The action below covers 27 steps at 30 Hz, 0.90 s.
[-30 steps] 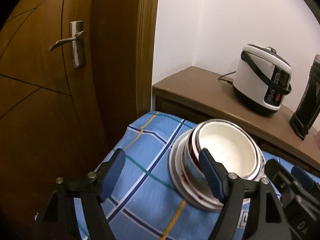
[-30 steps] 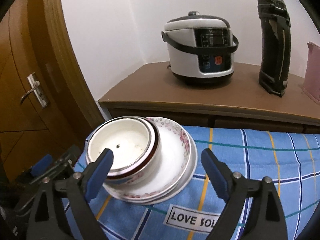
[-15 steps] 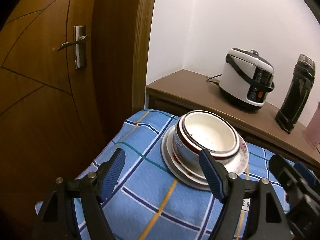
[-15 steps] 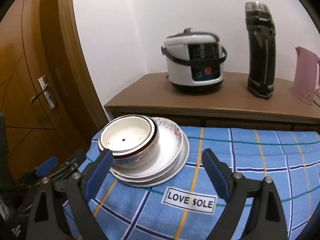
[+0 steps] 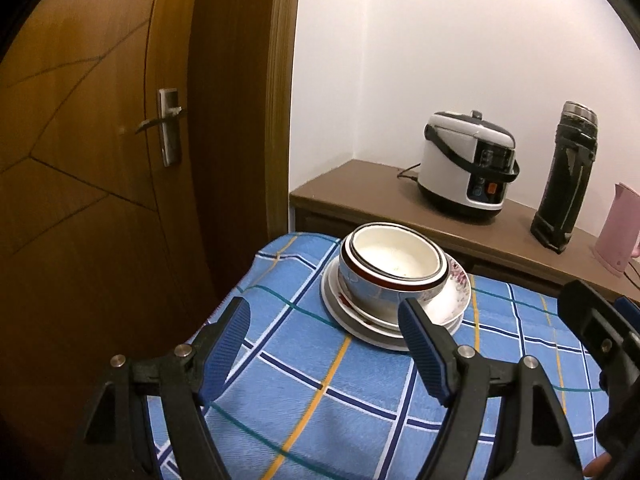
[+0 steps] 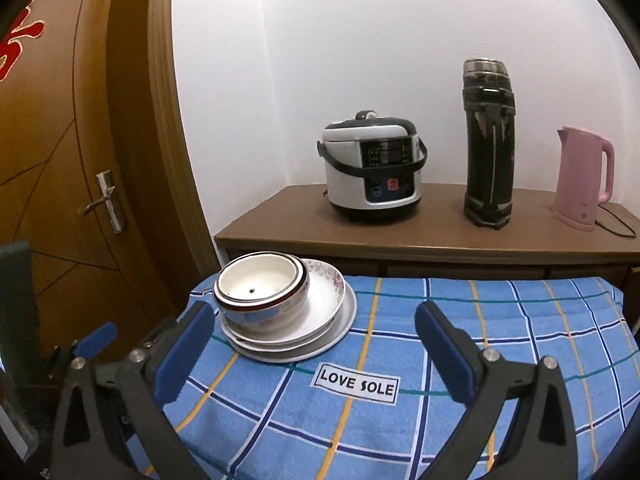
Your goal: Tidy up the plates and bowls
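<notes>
White bowls (image 5: 390, 264) with dark red rims sit nested one in another on a stack of white plates (image 5: 452, 300) at the far left corner of the blue checked cloth. The same bowls (image 6: 260, 288) and plates (image 6: 332, 312) show in the right wrist view. My left gripper (image 5: 324, 336) is open and empty, in front of the stack and apart from it. My right gripper (image 6: 312, 332) is open and empty, wide apart in front of the stack. The right gripper's body shows at the right edge of the left wrist view (image 5: 596, 328).
A brown sideboard (image 6: 420, 240) behind the table carries a white rice cooker (image 6: 372, 168), a tall black flask (image 6: 488, 144) and a pink kettle (image 6: 580, 180). A wooden door (image 5: 100, 160) with a metal handle stands at the left. The table cloth (image 6: 500, 320) bears a "LOVE SOLE" label.
Both grippers have pulled back and up from the stack of bowls and plates, which now looks smaller and farther. Both stay open. The stack has not moved.
</notes>
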Each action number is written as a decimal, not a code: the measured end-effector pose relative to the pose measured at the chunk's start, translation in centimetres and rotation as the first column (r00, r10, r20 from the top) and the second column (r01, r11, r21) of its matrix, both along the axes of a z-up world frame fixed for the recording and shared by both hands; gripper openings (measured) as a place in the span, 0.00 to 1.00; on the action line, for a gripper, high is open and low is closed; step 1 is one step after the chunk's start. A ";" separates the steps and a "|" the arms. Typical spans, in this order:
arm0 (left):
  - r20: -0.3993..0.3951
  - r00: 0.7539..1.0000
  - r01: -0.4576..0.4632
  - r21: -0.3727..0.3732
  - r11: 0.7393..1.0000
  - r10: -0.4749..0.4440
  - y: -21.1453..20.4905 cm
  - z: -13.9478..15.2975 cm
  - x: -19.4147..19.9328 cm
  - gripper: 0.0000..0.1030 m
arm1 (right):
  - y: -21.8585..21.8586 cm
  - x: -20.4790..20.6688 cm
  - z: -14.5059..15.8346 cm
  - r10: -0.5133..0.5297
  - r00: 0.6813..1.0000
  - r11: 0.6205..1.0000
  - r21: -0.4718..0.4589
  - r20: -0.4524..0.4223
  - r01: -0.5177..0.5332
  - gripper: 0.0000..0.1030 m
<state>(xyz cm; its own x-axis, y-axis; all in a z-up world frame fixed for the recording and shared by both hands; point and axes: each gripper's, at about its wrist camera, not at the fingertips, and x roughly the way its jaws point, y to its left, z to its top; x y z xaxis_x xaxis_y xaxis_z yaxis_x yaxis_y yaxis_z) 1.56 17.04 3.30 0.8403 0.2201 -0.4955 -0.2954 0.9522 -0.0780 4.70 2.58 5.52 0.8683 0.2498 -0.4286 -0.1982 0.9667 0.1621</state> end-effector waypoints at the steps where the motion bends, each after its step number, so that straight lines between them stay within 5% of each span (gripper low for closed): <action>1: 0.010 1.000 0.001 0.004 1.000 -0.001 -0.1 0.2 -0.3 0.77 | -0.1 -0.3 0.0 -0.002 1.000 1.000 0.005 0.001 0.002 0.99; 27: 0.099 0.995 0.015 0.037 0.999 -0.019 -1.2 2.8 -4.0 0.78 | -1.0 -4.9 2.2 -0.043 0.996 0.999 -0.005 0.080 0.043 1.00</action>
<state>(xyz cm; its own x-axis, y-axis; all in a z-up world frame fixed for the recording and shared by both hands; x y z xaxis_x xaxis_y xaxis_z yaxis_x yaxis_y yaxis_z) -2.44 15.82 6.07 0.8888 0.2215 -0.4011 -0.2714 0.9598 -0.0713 -0.16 1.57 7.68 0.9095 0.2089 -0.3593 -0.1685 0.9756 0.1405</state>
